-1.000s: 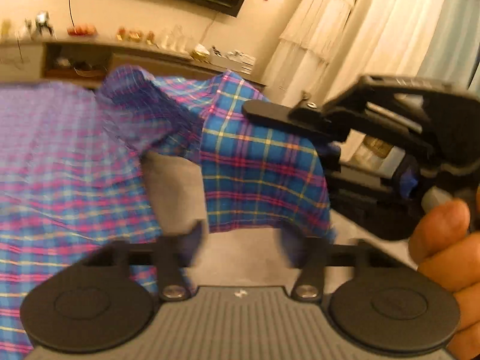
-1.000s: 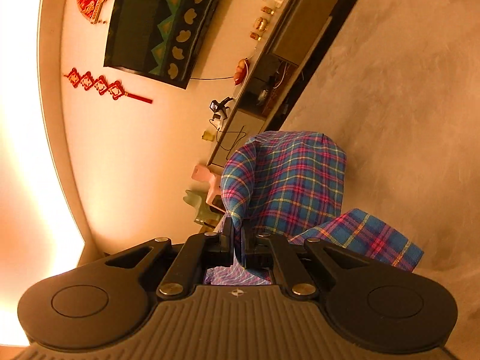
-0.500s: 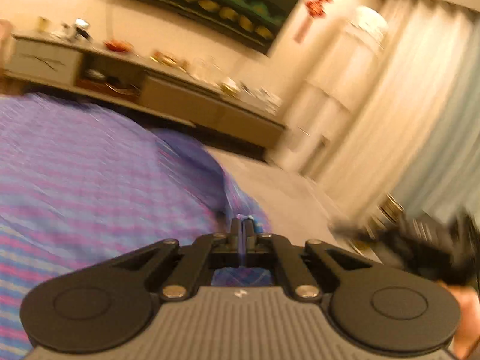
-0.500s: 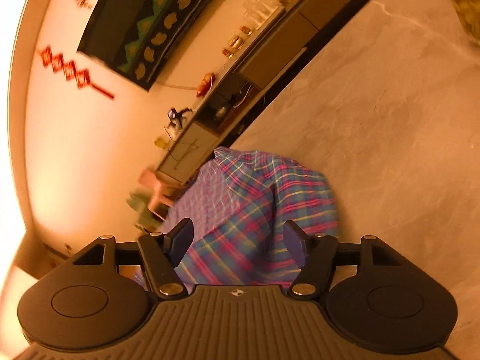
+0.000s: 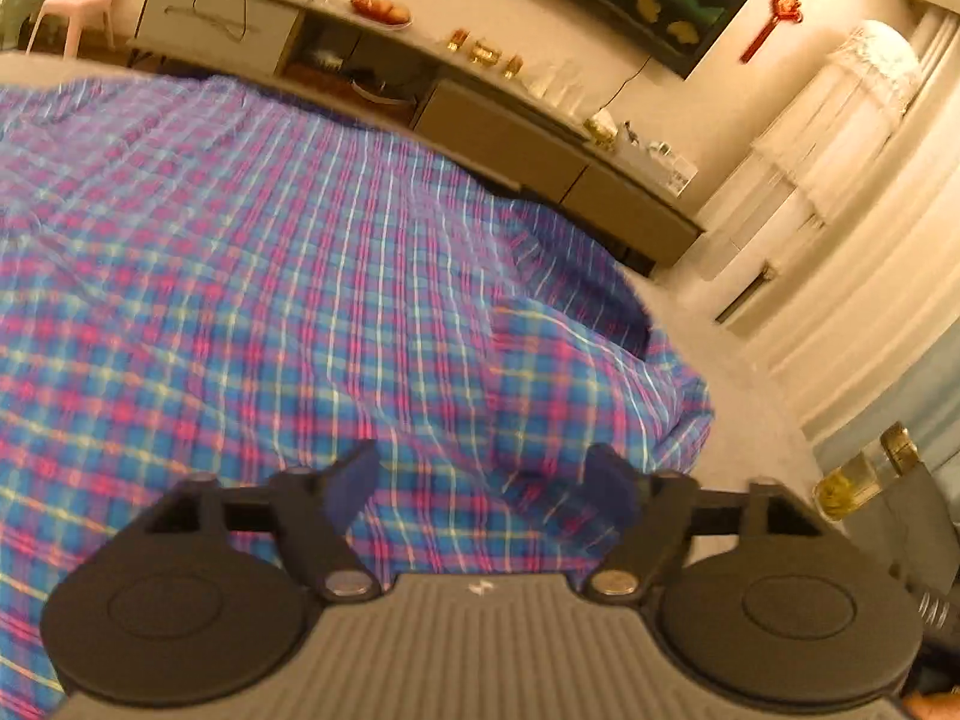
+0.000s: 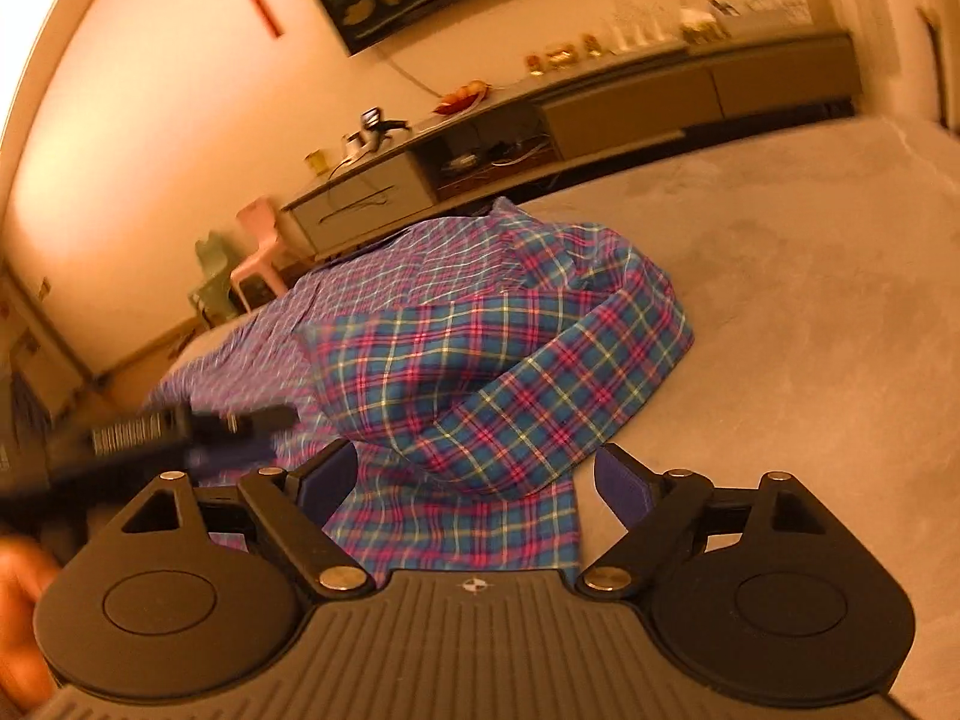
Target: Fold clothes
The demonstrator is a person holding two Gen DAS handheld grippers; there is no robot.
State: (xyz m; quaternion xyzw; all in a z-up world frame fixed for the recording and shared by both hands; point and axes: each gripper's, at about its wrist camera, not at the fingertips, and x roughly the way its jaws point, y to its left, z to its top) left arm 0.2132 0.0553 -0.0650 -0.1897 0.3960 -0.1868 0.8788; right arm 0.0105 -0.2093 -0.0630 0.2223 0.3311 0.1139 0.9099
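Half a second back the left tongs (image 5: pixel 487 483) were pinched on a fold of the shirt (image 5: pixel 300 300); now their jaws stand wide apart with nothing between them, low over the cloth. One second back the right tongs (image 6: pixel 477 480) had cloth clamped too, and they are spread wide as well, gripping nothing.

From where I stand, the shirt, a blue plaid with pink and yellow lines, lies on the grey bench (image 6: pixel 810 312). One part is folded over the rest, its darker, crisper face up, with a rounded fold at the right edge and a sleeve (image 6: pixel 540 396) running slantwise across the front. The paler part of the cloth stretches away to the left toward the far wall. The near hem sits just under the right tongs, between their blue pads (image 6: pixel 621 483).

The left tongs also show in the right view as a dark blur over the shirt's left side (image 6: pixel 180 426); I think they float just above the cloth, though the smear makes touching hard to judge.

Beyond the bench a long low cabinet (image 5: pixel 510 132) runs along the wall, with a pink chair (image 6: pixel 261 252) at its end.
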